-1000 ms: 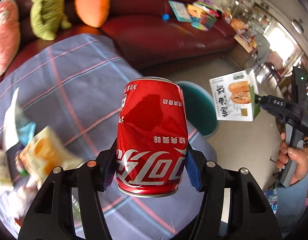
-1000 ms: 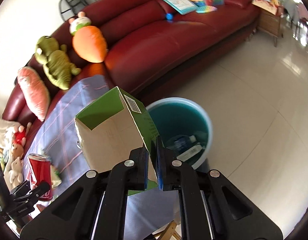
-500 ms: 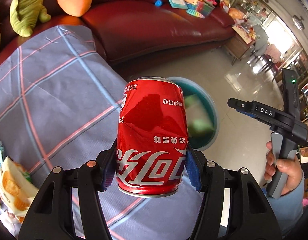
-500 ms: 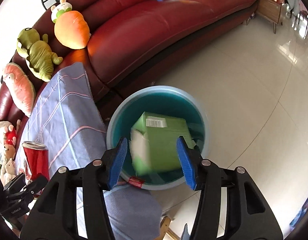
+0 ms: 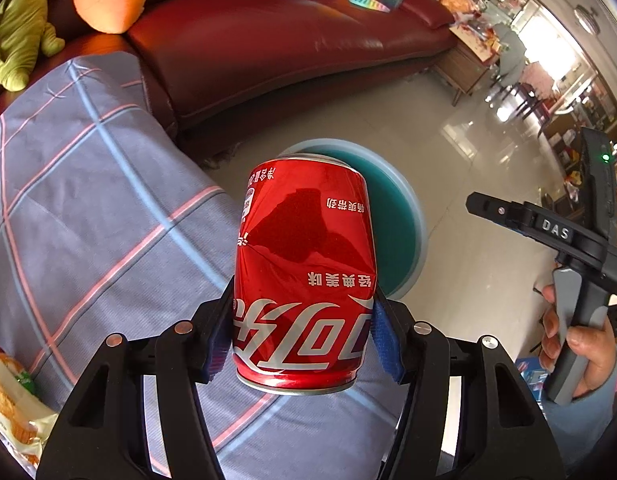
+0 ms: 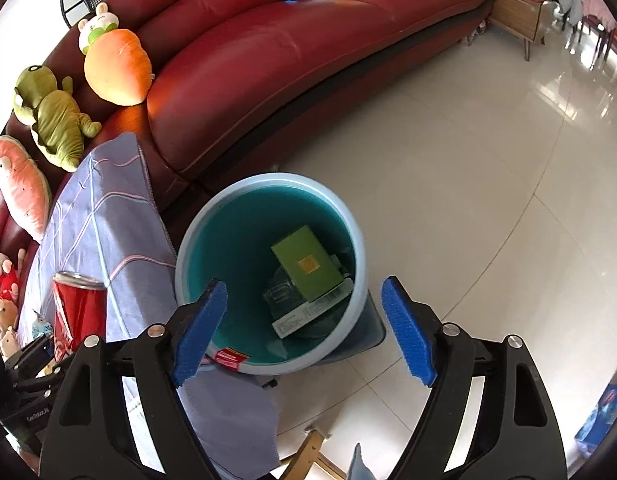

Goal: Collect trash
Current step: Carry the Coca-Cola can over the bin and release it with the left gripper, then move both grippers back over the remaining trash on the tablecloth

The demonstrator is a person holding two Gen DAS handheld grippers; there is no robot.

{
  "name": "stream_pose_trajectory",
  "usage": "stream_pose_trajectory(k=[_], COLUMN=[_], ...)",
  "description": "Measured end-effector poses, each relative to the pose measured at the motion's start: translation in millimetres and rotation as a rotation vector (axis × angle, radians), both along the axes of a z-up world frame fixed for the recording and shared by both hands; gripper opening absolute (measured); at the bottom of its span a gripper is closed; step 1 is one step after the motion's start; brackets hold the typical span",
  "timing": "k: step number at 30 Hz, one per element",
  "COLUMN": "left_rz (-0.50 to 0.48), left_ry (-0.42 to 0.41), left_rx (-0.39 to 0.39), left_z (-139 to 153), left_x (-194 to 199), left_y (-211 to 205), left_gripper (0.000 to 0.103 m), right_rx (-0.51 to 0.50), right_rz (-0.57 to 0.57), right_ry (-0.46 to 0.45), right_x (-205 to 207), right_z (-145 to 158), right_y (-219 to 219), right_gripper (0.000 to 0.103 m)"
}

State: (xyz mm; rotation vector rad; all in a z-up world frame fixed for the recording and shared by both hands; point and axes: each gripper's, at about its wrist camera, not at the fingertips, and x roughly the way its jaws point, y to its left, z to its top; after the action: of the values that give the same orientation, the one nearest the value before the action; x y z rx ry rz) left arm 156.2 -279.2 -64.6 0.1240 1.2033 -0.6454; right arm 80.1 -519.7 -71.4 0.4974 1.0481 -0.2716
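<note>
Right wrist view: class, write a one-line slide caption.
Open right tool above the bin, green box lying inside.

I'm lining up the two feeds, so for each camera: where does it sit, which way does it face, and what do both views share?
Left wrist: on the left gripper, looking down along its fingers at the held red can, the checked cloth and the person's right hand.
Right wrist: on the right gripper, jaws just opened and empty, looking down into the blue bin holding the green box.
Shared: can, bin, cloth, red sofa, the other gripper.
</note>
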Motion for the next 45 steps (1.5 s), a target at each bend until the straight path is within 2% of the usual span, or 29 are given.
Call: stream_pose_trajectory(k=[8,10,11,12,14,22,25,31,45], left_rz=[-0.039,-0.029,-0.022,-0.013,0.003,0.036,0.043,0.062,0.174], left_ry=[0.015,0.018,0.022,0.02,0.008,0.026,0.025,0.03,-0.013], left_rx=[0.005,0.006,0.008,0.006,-0.002,-0.01,-0.015,-0.03,-0.034], left_z=[-12.3,-14.4,-14.9,-14.6,-12.7,-12.5,-11.1,-7.0,12.7], left_x=[6.4,9.4,10.1,10.5,9.7,5.9,2.5,-7.1,-29.3], left_y=[-31.0,-35.7,-36.6,-36.3,-31.7,-13.9,-7.7,8.8,95.9], left_gripper=[0.061,0.068,0.08,0.085,0.088,0.088,0.088,0.093,0.094], right_rx=[-0.014,-0.019,-0.021,-0.02,-0.02,-0.019,-0.029,-0.052,-0.065], right_rz=[-0.037,-0.041,-0.043,-0.045,-0.047,-0.035,-0.025,0.013,0.141], right_ry=[0.006,0.01,0.012,0.014,0.015,0.019,0.022,0.027,0.009], right_x=[-5.9,-7.2,-7.4,-7.9,-8.5,-8.9,-8.4,-7.9,-4.5], right_z=[1.1,1.1,1.0,0.7,0.8,1.8,3.6,7.8,22.9], right_y=[-8.5,-9.4,-9.5,-9.7,-9.5,-2.0,3.2,19.8,88.5], right_gripper=[0.078,0.078,0.078,0.078,0.078,0.078,0.082,0.083,0.083])
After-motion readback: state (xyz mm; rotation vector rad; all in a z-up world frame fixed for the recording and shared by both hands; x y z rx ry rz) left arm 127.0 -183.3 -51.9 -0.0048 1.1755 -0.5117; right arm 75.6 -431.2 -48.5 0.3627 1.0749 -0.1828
